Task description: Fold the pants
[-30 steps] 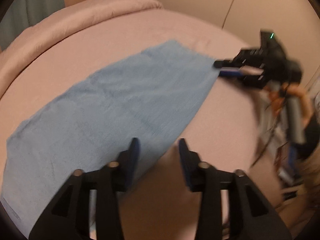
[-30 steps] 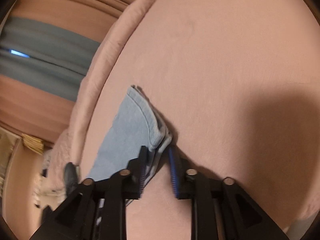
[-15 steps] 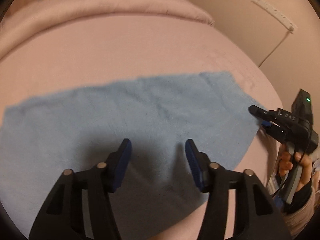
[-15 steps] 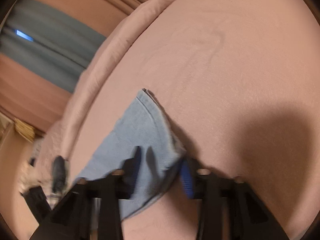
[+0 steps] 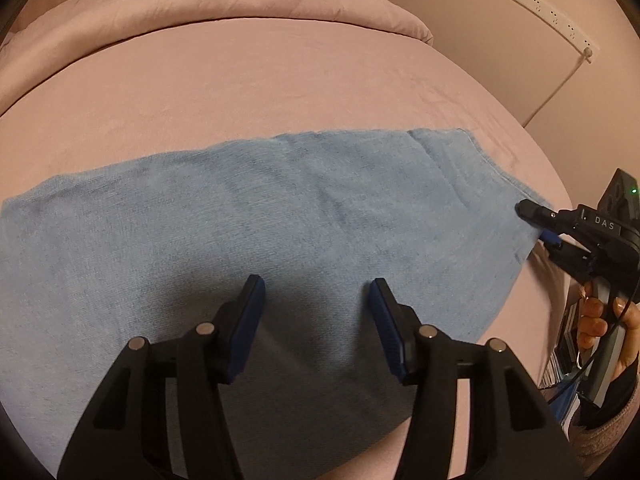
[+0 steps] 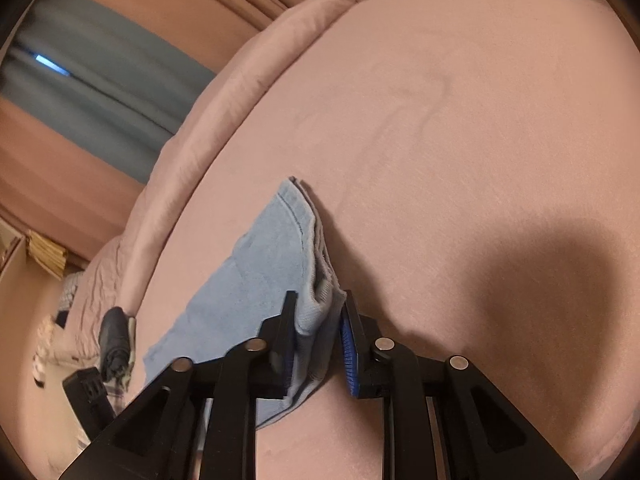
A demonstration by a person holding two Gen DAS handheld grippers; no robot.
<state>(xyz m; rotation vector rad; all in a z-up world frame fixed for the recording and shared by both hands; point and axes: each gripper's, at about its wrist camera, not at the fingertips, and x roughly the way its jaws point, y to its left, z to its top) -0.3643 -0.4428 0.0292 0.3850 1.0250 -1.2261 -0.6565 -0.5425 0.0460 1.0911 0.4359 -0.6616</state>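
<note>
Pants: light blue denim pants, lying flat across the pink bed sheet, already doubled lengthwise so far as we can judge, running left to right in front of us.
Where they sit: mid-bed, short of the rolled pink duvet at the far side, so there's bare sheet beyond to fold onto.
Left gripper: our left gripper hangs over the middle of the fabric, jaws spread wide, nothing in them. We reckon it's lined up there to pin or grab the fold line, but that's a guess.
Right gripper: our right gripper has its jaws narrowed onto the end edge of the pants, stacked layers bunched between the blue pads. That end is lifted slightly off the sheet, probably so it can be carried over.
Look of the cloth: soft, slightly creased, stitched hem visible at the gripped end, a few layers peeking apart there.
Risk: a lower layer could slip out of that pinch.
</note>
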